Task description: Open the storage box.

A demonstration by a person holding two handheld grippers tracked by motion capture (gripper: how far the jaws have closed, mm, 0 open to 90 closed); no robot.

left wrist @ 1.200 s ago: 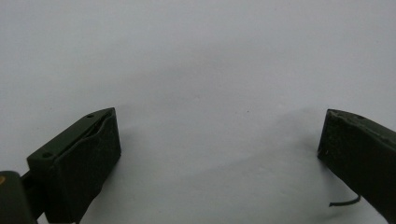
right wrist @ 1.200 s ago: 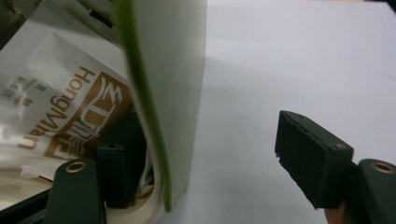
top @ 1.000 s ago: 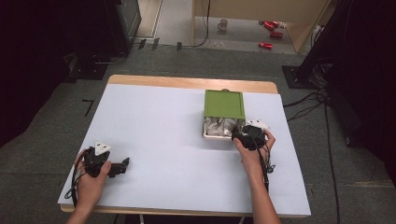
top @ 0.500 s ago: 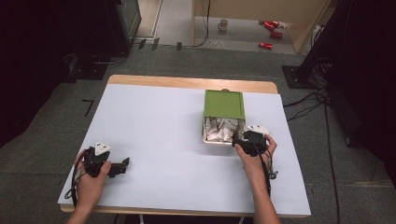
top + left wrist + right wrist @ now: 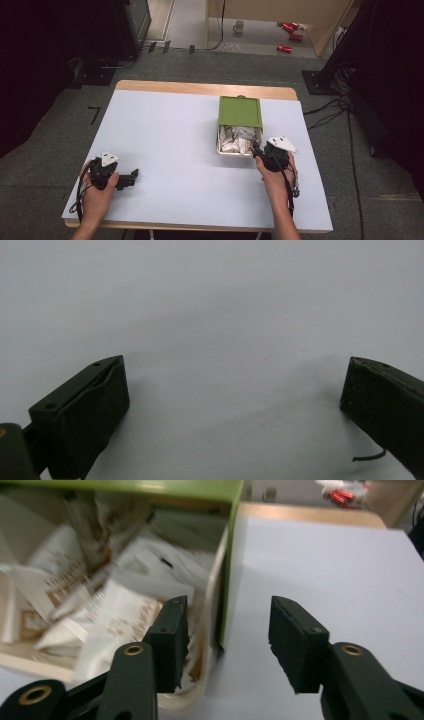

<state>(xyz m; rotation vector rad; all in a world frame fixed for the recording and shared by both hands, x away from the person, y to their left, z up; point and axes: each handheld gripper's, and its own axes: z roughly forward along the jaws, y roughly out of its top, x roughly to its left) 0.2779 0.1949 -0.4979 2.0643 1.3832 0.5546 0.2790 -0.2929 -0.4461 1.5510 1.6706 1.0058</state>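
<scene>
The box [image 5: 235,142] with a green lid [image 5: 240,111] stands right of the middle of the bench [image 5: 165,140], its open part full of white paper packets [image 5: 100,610]. The right tongs [image 5: 227,640] are at the box's near right corner; they have just been closing, are half open, and hold nothing. The left tongs [image 5: 235,400] are wide open and empty, far left of the box, over the bare bench.
</scene>
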